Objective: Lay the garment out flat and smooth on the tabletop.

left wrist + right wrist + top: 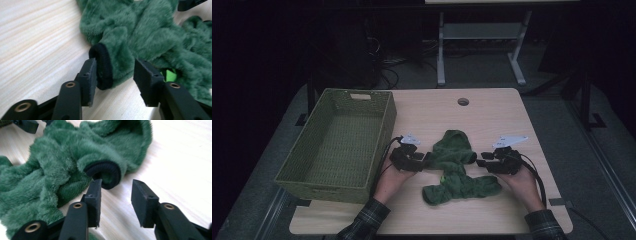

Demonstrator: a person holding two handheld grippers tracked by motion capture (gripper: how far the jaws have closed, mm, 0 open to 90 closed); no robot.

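1. Forearms come in from six o'clock in the high view; the left gripper (424, 161) and the right gripper (480, 162) lie level with each other, pointing inward at one another across the green fleece garment (453, 167).
2. Left gripper: jaws apart. In the left gripper view the left sleeve cuff (103, 66), black-ribbed, stands between the pads, brushing the inner face of the left pad but free of the right one, so nothing is pinched. The cuff lies at twelve o'clock from this gripper, right at the tips.
3. Right gripper: jaws apart too. In the right gripper view the right sleeve cuff (105, 173) sits at about eleven o'clock from the gap, just beyond the left pad's tip, not between the pads.
4. Garment: it rests on the table (492, 112) with its long axis running six to twelve, hem near the person, hood (455, 138) far; the sleeves stretch out at nine and three towards the grippers.
5. Judgement: each hand is nearest its own cuff, and the left needs only to close, while the right likely needs a small nudge forward and to its left first.
6. Farther off, at nine to ten o'clock from the garment, stands the woven basket (384, 120), well apart from the right hand, near the left.
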